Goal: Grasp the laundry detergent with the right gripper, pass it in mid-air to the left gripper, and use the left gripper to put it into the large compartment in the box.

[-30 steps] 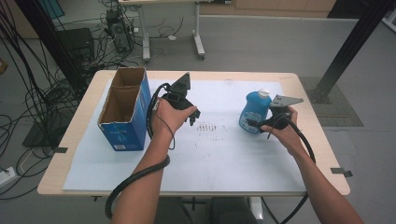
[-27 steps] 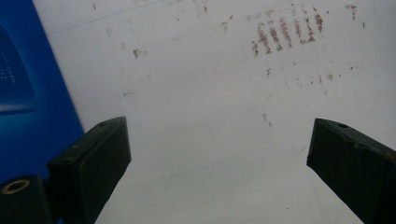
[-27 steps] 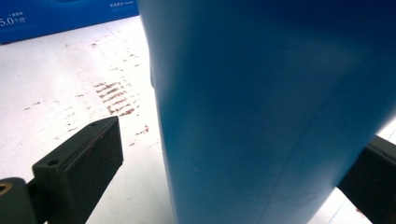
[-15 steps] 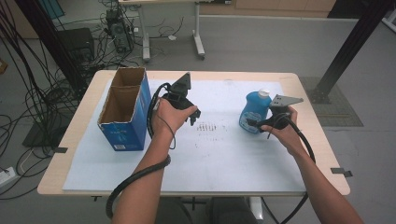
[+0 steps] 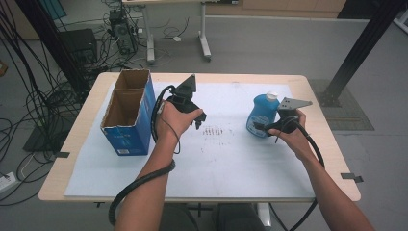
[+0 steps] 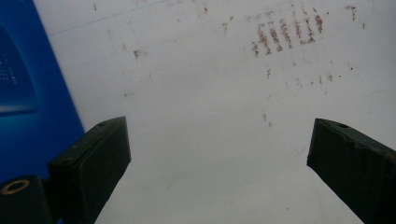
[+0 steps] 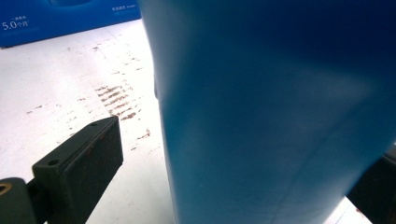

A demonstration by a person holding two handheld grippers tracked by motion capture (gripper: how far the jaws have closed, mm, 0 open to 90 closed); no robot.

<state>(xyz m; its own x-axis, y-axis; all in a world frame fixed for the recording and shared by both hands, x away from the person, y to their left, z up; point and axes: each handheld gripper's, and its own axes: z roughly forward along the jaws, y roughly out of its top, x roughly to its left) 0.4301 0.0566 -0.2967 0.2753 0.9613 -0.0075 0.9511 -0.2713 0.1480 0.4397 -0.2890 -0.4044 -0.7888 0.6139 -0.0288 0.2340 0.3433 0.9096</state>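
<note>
A blue bottle with a white cap stands upright at the right of the white sheet. My right gripper is at its near right side. In the right gripper view the bottle sits between the jaws of that gripper, open, with a gap between the left jaw and the bottle's wall. My left gripper hovers over the sheet's middle, right of an open blue cardboard box. Its jaws stand wide open above bare sheet, with the box's side to their left.
Rows of brown marks stain the sheet between the two grippers. The wooden table shows as a rim around the sheet. Cables, a table frame and a dark post stand on the floor beyond the far edge.
</note>
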